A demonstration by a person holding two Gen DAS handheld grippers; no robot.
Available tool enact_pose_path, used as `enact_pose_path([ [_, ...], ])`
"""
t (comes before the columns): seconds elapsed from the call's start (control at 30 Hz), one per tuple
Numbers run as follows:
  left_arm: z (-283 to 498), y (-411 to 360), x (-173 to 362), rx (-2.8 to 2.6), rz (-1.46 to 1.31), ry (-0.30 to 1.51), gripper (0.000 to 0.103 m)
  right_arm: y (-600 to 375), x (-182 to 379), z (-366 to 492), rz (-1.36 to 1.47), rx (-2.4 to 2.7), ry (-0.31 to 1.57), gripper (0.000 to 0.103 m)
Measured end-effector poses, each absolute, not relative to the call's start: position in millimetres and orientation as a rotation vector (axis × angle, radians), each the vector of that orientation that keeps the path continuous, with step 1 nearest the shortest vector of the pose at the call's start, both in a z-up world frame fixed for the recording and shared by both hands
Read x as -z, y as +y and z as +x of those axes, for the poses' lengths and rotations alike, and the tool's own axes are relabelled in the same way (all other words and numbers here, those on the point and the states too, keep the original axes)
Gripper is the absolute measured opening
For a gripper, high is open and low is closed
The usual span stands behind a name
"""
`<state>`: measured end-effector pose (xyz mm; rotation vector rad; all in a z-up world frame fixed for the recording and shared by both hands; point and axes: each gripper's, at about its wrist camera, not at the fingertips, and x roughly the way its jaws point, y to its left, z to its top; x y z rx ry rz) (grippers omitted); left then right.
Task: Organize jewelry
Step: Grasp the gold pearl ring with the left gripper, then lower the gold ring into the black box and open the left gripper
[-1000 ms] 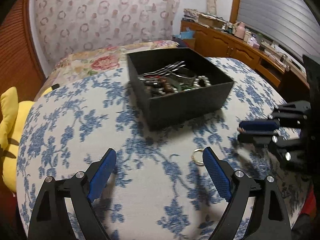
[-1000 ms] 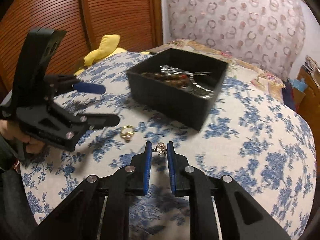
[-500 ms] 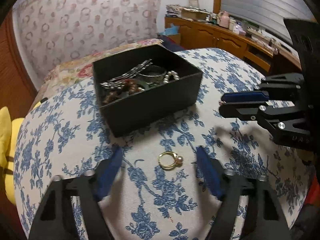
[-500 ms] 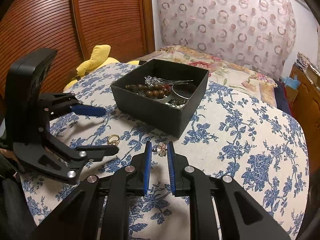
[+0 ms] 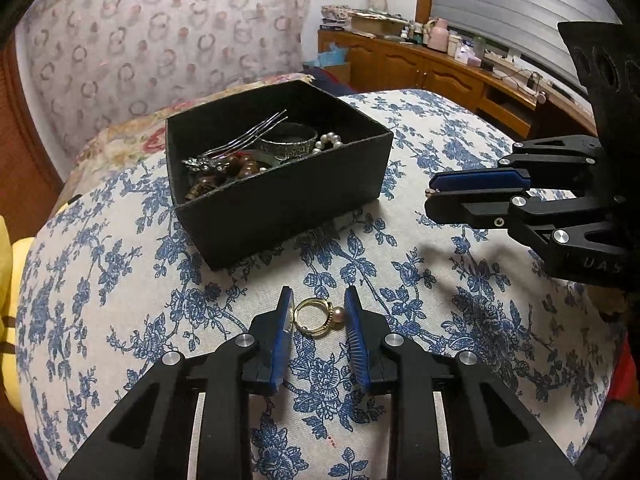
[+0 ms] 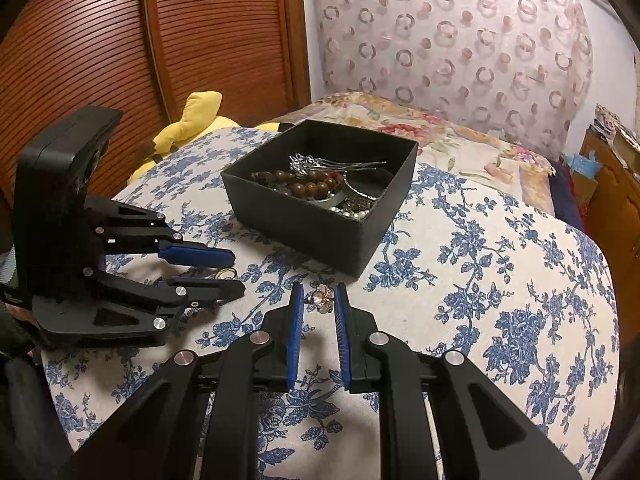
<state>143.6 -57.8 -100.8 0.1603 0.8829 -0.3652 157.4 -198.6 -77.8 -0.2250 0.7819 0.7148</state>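
A gold ring with a pink pearl [image 5: 316,317] lies on the blue-flowered cloth [image 5: 120,280]. My left gripper [image 5: 318,306] has closed around it, pads touching both sides. My right gripper [image 6: 319,300] is shut on a small rose-gold flower earring [image 6: 320,298] and holds it above the cloth. A black open box [image 5: 288,196] with beads, a bangle, pearls and a hair fork stands just beyond; it also shows in the right wrist view [image 6: 320,216]. The right gripper shows in the left view [image 5: 472,190], the left gripper in the right view [image 6: 224,276], with the gold ring [image 6: 225,275] between its pads.
A yellow plush toy [image 6: 192,120] lies off the far left edge of the cushion. A floral bedspread [image 6: 460,136] lies behind the box. A wooden cabinet [image 5: 440,76] with clutter stands at the back right. Brown slatted doors [image 6: 120,60] stand at the left.
My left gripper has moved over the gold ring and closed from wide open onto it. My right gripper has stayed shut on the earring and risen slightly.
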Motion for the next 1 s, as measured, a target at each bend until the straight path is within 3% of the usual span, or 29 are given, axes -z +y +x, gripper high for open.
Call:
enact_pose_path([
  [0.57, 165, -42, 44, 0.31, 0.11, 0.736, 0.024, -181, 45, 197, -0.188, -0.717, 0.694, 0.017],
  [1.0, 202, -28, 32, 0.263, 0.08, 0.704, 0.025, -164, 49, 228, -0.177, -0.711, 0.701, 0.019],
])
